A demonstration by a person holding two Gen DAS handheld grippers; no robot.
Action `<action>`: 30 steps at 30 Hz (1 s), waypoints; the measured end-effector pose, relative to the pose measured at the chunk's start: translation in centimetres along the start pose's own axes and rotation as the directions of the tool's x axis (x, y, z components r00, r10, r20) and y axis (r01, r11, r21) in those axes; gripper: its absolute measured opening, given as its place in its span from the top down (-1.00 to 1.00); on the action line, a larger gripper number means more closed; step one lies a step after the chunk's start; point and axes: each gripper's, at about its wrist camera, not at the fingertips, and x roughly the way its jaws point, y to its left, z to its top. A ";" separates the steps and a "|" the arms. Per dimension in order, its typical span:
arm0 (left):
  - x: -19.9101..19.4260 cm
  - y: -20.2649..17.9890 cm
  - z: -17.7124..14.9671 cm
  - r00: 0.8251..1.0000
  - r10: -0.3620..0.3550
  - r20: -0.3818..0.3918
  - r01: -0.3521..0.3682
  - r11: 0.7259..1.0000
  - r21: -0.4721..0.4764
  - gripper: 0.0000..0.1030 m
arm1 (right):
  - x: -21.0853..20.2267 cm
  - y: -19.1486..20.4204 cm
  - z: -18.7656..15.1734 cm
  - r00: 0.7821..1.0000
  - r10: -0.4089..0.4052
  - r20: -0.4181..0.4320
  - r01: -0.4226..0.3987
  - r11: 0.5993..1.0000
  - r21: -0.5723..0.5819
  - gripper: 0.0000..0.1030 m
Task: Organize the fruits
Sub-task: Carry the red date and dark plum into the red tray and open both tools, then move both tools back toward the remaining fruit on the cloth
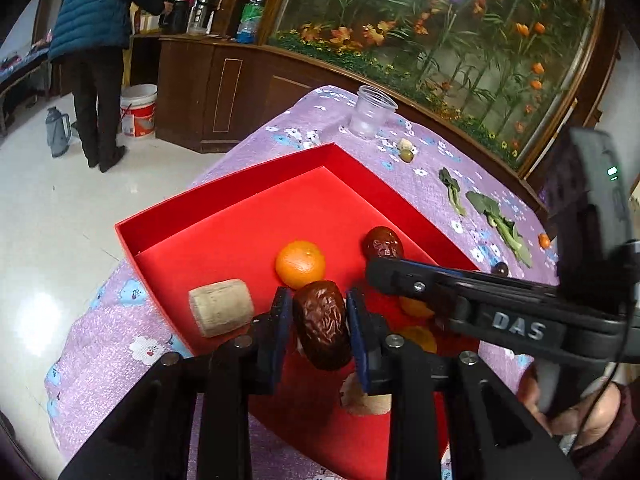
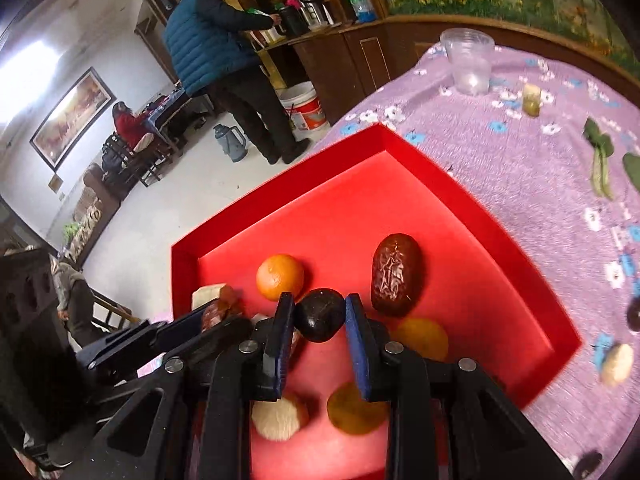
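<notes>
Fruit sorting over the red tray (image 1: pixel 224 200): my left gripper (image 1: pixel 319 320) jaws clamp a wrinkled date (image 1: pixel 322 324), right gripper (image 2: pixel 319 318) jaws a dark plum (image 2: pixel 320 314), both poised above it for release.

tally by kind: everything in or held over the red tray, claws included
Wrinkled dark-red dates: 2, one lying, one in the left claw
Smooth dark round fruit: 1, in the right claw
Bright orange mandarin: 1
Dull yellow-orange round fruits: 2
Pale beige pieces: 2
Total: 8
</notes>
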 end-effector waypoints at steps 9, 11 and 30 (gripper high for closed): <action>-0.9 1.0 0.5 0.999 -0.022 0.025 0.024 0.998 -0.056 -0.03 | 0.0 -0.3 0.4 1.000 0.007 0.022 -0.007 1.000 0.016 0.37; -1.0 1.0 0.5 0.999 -0.021 0.024 0.023 0.998 -0.062 -0.03 | -0.6 -0.4 0.1 0.999 0.009 0.033 -0.010 1.000 0.023 0.30; -3.3 -4.1 -0.4 0.991 0.118 0.060 -0.123 0.989 0.088 -0.59 | -8.1 -1.1 -4.1 0.979 -0.106 0.174 0.105 0.994 0.014 -0.08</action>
